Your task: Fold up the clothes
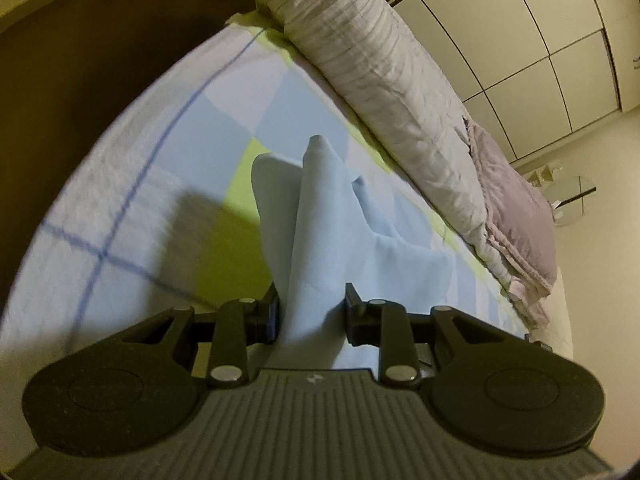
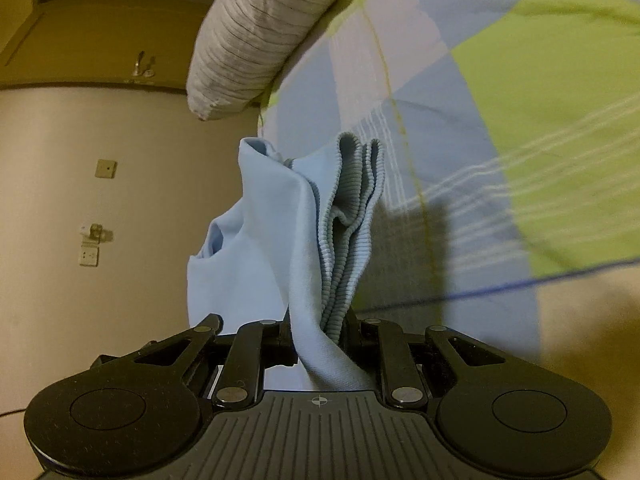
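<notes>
A light blue garment (image 1: 320,216) hangs from both grippers above the bed. My left gripper (image 1: 312,312) is shut on a plain edge of it; the cloth runs forward in a long fold and drapes onto the bed. My right gripper (image 2: 320,332) is shut on the light blue garment (image 2: 296,232) at its ribbed hem (image 2: 352,208), which bunches in folds between the jaws. The fingertips of both grippers are hidden by the cloth.
The bed has a checked blue, white and lime sheet (image 1: 120,184). A rolled striped grey quilt (image 1: 380,72) and a mauve blanket (image 1: 516,208) lie along its far side. White wardrobe doors (image 1: 520,32) stand beyond. The bed edge and the floor (image 2: 80,200) lie left in the right wrist view.
</notes>
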`<state>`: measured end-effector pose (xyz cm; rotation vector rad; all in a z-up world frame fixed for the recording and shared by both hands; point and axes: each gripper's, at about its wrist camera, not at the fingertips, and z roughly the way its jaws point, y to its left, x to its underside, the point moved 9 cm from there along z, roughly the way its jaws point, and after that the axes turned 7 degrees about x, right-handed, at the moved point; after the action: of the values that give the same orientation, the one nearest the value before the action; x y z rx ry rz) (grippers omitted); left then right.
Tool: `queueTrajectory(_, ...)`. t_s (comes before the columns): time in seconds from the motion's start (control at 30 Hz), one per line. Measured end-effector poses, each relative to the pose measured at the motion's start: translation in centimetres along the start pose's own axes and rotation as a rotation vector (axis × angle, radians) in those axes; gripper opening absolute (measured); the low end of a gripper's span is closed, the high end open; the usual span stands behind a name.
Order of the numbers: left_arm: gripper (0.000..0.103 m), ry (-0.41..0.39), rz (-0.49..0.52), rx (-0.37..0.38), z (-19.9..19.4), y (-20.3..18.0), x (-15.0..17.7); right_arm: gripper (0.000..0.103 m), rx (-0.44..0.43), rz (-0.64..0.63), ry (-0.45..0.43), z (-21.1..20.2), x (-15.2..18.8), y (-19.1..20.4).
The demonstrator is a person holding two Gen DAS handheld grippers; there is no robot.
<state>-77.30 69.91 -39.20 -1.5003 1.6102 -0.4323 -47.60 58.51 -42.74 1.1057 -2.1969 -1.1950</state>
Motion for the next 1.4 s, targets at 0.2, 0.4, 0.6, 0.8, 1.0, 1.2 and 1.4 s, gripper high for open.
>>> queueTrajectory(0.2,0.028,0.014,0.026,-0.051,2.5,3.3,-3.0,0.019,0.118,-0.113,-0.052,2.9,-2.0,0.1)
queueTrajectory(0.4,0.028,-0.132,0.007,-0.157,-0.4,6.0,-3.8,0.041,0.44,-0.394,-0.256,2.0,-1.7,0.9)
queueTrajectory(0.6,0.01,-0.134,0.236,-0.152,-3.6,1.0,-1.5,0.04,0.561,-0.574,-0.345,0.8,2.6,3.5)
queueTrajectory(0.8,0.005,0.041,0.401,-0.254,-0.2,2.9,4.0,0.04,0.696,-0.769,-0.291,4.0,7.3,3.1)
queueTrajectory(1.0,0.003,0.041,0.44,-0.281,0.1,1.8,2.4,0.04,0.746,-0.76,-0.235,4.4,6.2,3.2)
queueTrajectory(1.2,0.002,0.0,0.503,-0.28,2.4,-0.3,-1.4,0.04,0.707,-0.775,-0.365,5.4,1.4,6.5)
queueTrajectory(1.4,0.002,-0.006,0.537,-0.311,6.5,0.9,-4.1,0.012,0.681,-0.833,-0.375,10.5,-2.8,6.9)
